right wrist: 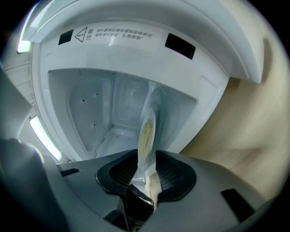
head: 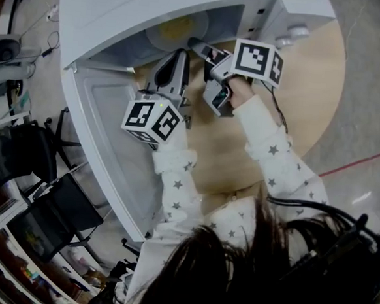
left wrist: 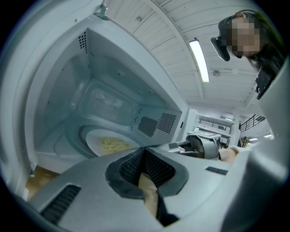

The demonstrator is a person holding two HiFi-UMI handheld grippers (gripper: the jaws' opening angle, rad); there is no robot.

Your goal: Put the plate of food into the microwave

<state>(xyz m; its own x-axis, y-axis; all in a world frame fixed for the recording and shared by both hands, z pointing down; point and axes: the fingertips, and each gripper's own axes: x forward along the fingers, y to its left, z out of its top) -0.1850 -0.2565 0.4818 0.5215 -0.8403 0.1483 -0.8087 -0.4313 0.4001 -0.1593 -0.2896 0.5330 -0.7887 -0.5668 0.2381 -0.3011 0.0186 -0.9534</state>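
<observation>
Round wooden table [head: 313, 79] carries the microwave [head: 123, 5], its door [head: 107, 128] open. Plate of food [left wrist: 111, 144] lies inside the cavity — placement judged essentially complete. Right tongs [right wrist: 147, 170]: released, plate rim between the jaws. Left tongs [left wrist: 145, 152]: clenched, empty. Remaining — withdraw, close door.

A round pale-wood table [head: 312, 92] stands on a grey floor [head: 370, 70], which a thin red line [head: 363, 160] crosses beyond the table's right edge. Black chairs [head: 47, 215] crowd the left side. Overhead, a white panelled ceiling [left wrist: 158, 27] carries a lit tube lamp [left wrist: 199, 59]
</observation>
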